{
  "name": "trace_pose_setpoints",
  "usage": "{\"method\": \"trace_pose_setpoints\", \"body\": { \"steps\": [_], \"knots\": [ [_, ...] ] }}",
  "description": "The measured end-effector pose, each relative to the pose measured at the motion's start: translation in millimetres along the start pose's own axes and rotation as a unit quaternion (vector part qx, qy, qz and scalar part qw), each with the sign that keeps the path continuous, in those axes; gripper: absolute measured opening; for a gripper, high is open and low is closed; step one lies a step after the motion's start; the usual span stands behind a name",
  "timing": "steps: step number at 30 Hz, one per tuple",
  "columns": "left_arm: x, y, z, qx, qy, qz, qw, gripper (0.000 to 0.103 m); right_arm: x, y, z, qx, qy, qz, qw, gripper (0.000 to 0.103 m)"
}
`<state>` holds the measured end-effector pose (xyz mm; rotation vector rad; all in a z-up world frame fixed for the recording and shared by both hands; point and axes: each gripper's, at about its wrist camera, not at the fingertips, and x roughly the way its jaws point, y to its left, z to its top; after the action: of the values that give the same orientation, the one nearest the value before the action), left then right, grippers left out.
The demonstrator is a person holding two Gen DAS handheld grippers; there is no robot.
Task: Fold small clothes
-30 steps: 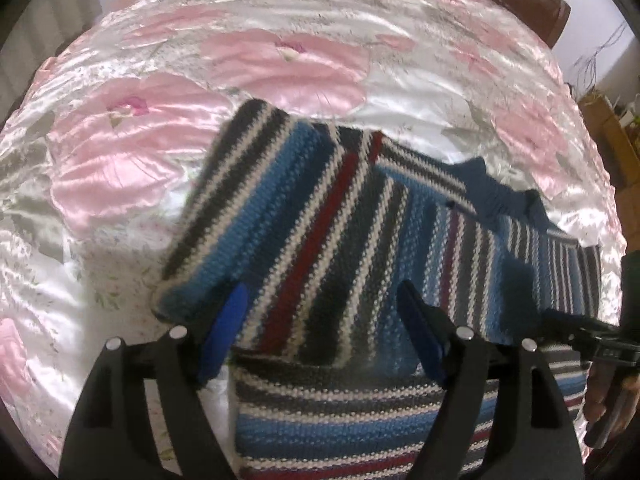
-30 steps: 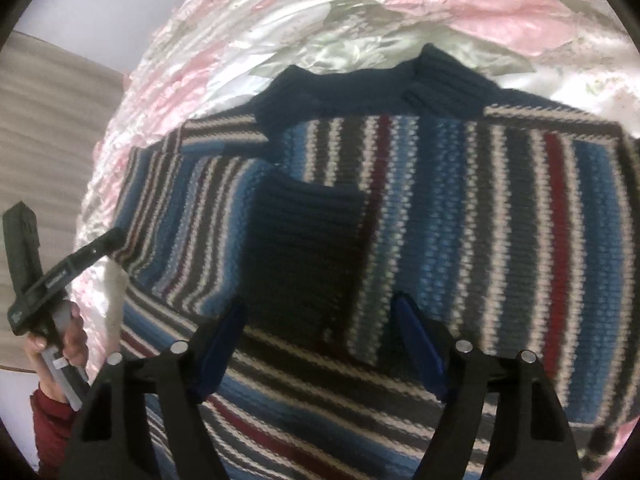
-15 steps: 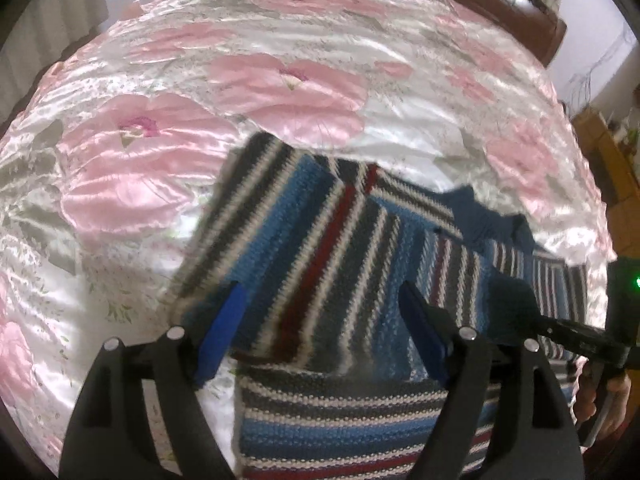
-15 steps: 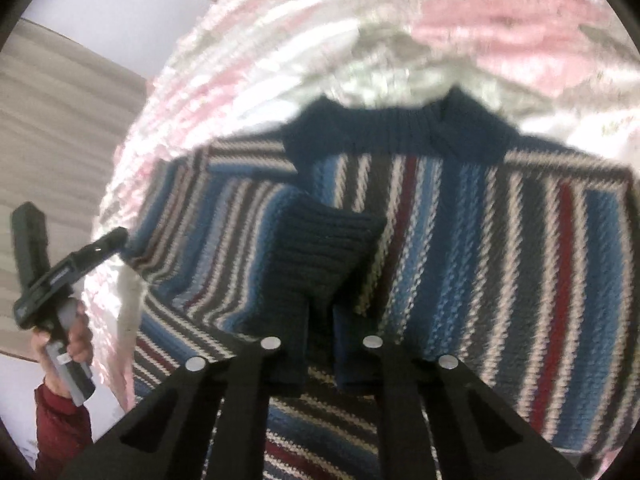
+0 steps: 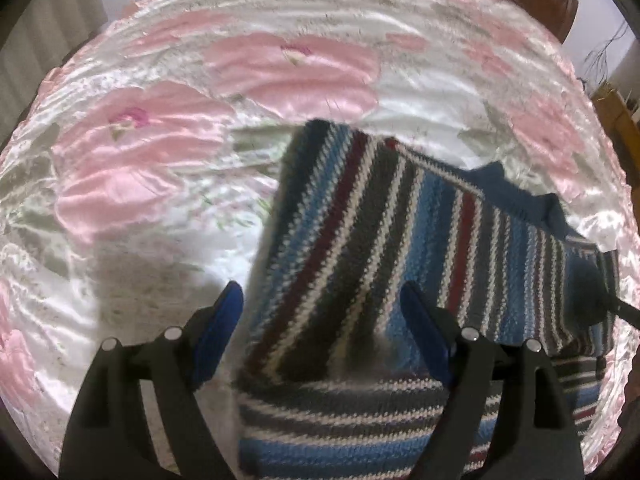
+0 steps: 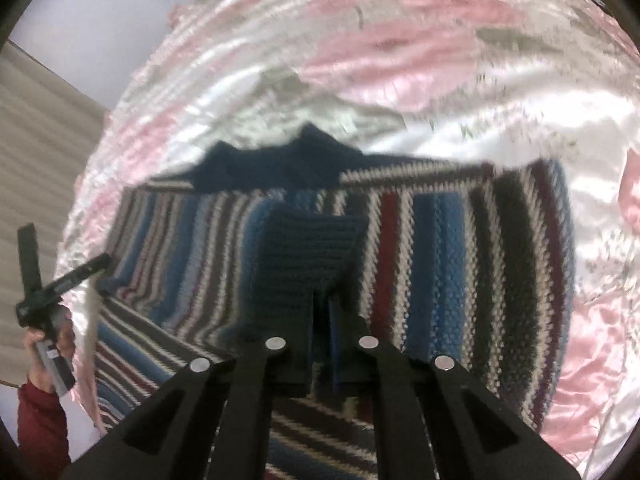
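Two claws work a striped sweater [image 6: 440, 256] on the bed [image 5: 168, 168]: the right claw [image 6: 320, 336] clamped on its dark cuff [image 6: 304, 256], the left claw [image 5: 320, 316] apart above its edge, so a hasty pull could undo the fold.

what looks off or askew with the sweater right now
Nothing is damaged or spilled. The striped sweater lies crooked on the floral bedspread, and the right gripper is shut on its dark cuff, which is folded over the body. The left gripper is open.
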<state>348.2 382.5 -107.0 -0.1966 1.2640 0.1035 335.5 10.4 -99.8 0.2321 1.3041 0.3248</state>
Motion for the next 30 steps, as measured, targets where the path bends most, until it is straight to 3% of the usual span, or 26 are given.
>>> {"method": "trace_pose_setpoints", "body": {
  "steps": [2,6,9,13,15,17,19,21,24,27,29,30],
  "knots": [
    [6.5,1.0,0.3,-0.004,0.004,0.026,0.9997,0.08,7.7,-5.3,-2.9,0.002,0.005,-0.005,1.0,0.007],
    [8.1,5.2,0.2,-0.009,0.006,0.007,0.9999,0.08,6.4,-9.9,-5.2,-0.006,0.001,-0.008,1.0,0.007],
    [21.6,2.7,-2.3,0.006,0.022,0.036,0.9991,0.081,21.2,-16.7,-5.8,0.013,0.032,-0.047,0.998,0.01],
    [30.5,2.8,-6.0,0.0,0.028,0.037,0.9989,0.081,26.7,-27.9,-7.0,0.032,0.042,-0.027,0.998,0.01],
    [23.8,3.0,-6.4,-0.001,0.025,0.035,0.9991,0.078,20.1,-31.0,-7.5,0.04,0.04,-0.011,0.998,0.018],
    [5.7,0.6,-10.0,0.004,0.007,0.041,0.9991,0.076,7.3,-31.9,-12.2,0.042,0.035,-0.006,0.998,0.032],
    [-13.1,-4.4,-15.3,0.012,-0.014,0.021,0.9996,0.077,-3.2,-31.3,-18.6,0.043,0.032,-0.002,0.999,0.051],
    [-29.3,-14.1,-24.0,0.021,-0.023,-0.008,0.9995,0.077,-10.6,-30.6,-27.0,0.053,0.032,0.029,0.998,0.052],
    [-36.4,-31.0,-34.6,0.039,-0.024,-0.024,0.9987,0.077,-3.0,-29.4,-34.4,0.078,0.053,0.071,0.993,0.052],
    [-27.5,-43.8,-38.1,0.05,-0.008,-0.04,0.998,0.078,6.5,-23.9,-29.8,0.086,0.051,0.079,0.992,0.047],
    [-17.1,-45.7,-39.0,0.045,0.003,-0.048,0.9979,0.078,16.6,-22.2,-25.6,0.097,0.061,0.091,0.989,0.031],
    [-12.6,-47.3,-37.2,0.042,0.008,-0.049,0.9979,0.078,20.3,-21.2,-24.4,0.099,0.065,0.093,0.989,0.015]
  ]
}}
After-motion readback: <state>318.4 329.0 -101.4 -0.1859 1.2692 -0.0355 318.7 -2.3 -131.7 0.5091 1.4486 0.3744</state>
